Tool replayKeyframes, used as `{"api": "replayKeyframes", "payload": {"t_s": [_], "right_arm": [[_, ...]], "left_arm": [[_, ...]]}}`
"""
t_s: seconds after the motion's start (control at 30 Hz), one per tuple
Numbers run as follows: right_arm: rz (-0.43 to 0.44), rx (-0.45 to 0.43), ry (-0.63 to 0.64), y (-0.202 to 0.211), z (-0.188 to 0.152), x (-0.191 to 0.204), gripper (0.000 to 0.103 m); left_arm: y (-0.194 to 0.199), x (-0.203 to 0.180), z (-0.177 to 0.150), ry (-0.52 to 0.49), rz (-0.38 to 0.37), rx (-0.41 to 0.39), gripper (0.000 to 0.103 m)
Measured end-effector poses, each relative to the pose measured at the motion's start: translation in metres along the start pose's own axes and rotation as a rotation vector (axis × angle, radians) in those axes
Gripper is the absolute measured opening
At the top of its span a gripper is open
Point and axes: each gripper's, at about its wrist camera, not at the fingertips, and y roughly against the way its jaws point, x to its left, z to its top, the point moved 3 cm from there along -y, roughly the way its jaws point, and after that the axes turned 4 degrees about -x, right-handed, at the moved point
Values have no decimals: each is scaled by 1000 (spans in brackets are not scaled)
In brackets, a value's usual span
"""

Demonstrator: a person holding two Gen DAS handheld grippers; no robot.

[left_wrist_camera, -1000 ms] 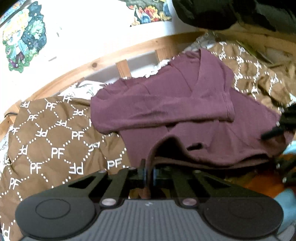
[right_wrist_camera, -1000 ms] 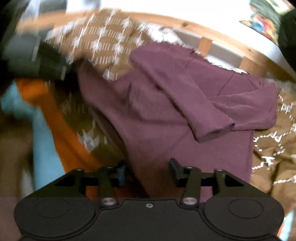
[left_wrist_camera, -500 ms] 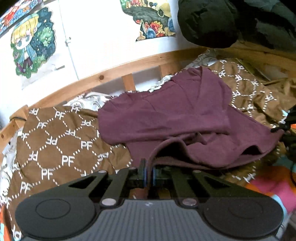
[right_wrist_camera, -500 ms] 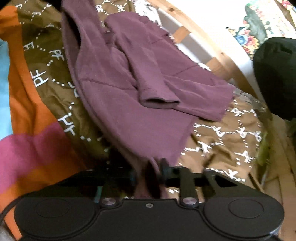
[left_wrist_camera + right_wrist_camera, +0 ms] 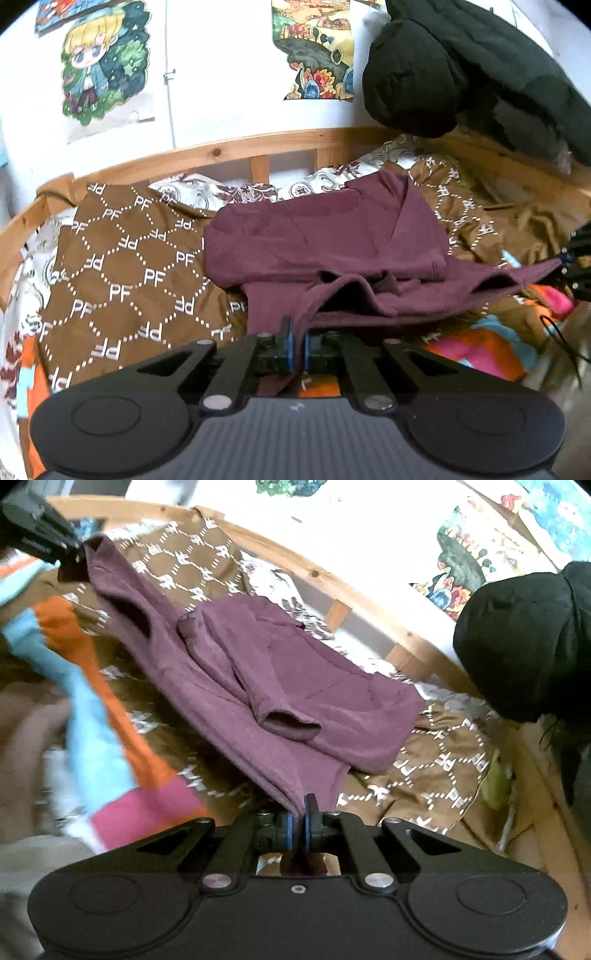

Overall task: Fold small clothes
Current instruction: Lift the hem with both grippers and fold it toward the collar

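Observation:
A maroon long-sleeved shirt (image 5: 325, 240) lies on a brown "PF" patterned blanket (image 5: 125, 266) on a bed, both sleeves folded across its body. My left gripper (image 5: 296, 345) is shut on one bottom corner of the shirt's hem and lifts it. My right gripper (image 5: 299, 825) is shut on the other bottom corner of the shirt (image 5: 280, 686). The hem hangs stretched between the two grippers, above the blanket. The left gripper also shows in the right wrist view (image 5: 40, 539), and the right gripper shows at the right edge of the left wrist view (image 5: 576, 258).
A wooden bed rail (image 5: 236, 151) runs along the white wall with posters (image 5: 96, 70). A black garment (image 5: 461, 70) hangs at the right. A bright orange, pink and blue blanket (image 5: 103, 738) lies at the near side. A white patterned sheet (image 5: 221, 192) shows by the rail.
Both grippers have lifted the hem and drawn back, pulling it taut. The right gripper, open around the hem a second ago, has shut on it.

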Motion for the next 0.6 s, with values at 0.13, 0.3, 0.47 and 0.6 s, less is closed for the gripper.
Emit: {"api": "replayKeyframes", "payload": {"t_s": [0.13, 0.3, 0.47, 0.6], "right_arm": [[91, 9, -67, 36, 6, 4, 5], [146, -20, -127, 60, 22, -1, 5], [82, -84, -144, 40, 39, -24, 5], [-1, -138, -162, 6, 51, -53, 5]], "left_arm": [[24, 6, 10, 13, -43, -12, 5], [23, 9, 33, 14, -52, -8, 5], [-18, 11, 72, 3, -5, 39, 5], [-63, 17, 109, 2, 60, 65, 5]]}}
